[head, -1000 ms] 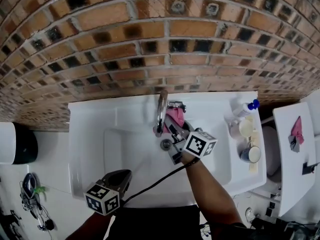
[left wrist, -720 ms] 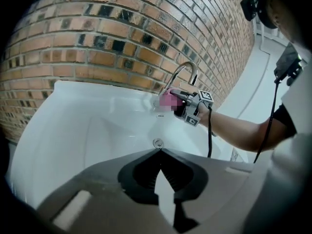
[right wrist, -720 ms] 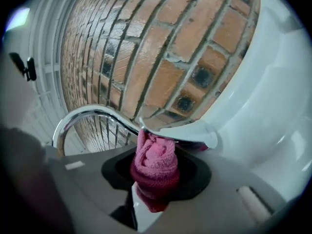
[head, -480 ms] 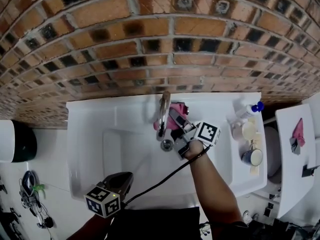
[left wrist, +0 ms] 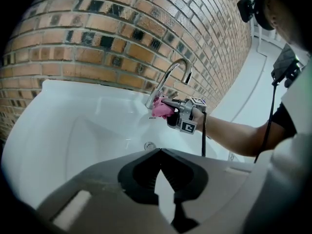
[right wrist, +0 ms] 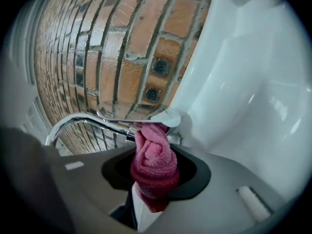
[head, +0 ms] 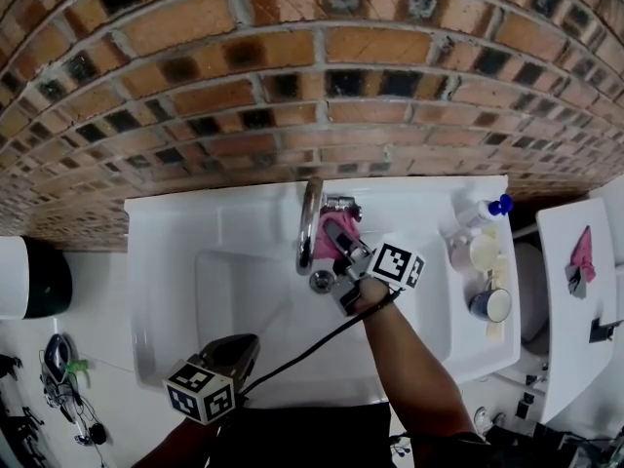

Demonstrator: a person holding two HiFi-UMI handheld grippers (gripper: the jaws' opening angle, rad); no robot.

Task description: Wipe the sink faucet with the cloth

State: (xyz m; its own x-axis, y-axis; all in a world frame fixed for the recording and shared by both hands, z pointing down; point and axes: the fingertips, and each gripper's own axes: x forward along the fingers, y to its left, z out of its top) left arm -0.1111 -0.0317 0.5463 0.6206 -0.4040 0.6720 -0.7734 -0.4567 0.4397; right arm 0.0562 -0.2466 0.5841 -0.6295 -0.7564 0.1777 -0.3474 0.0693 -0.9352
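Right forearm reaches from the near edge diagonally far-left over the basin; right gripper sits at the faucet's foot, jaws pinching a bunched pink cloth; cloth is pressed against the right side of the chrome faucet, low on its stem and under the lever; left gripper is held at the sink's near rim, well apart from the faucet, jaws pressed together with nothing between them, pointing toward the far wall; brick wall fills the far side; white sink stands against it, drain just near of the faucet; white panel at far right; bottle with blue cap and cups on the sink's right ledge.
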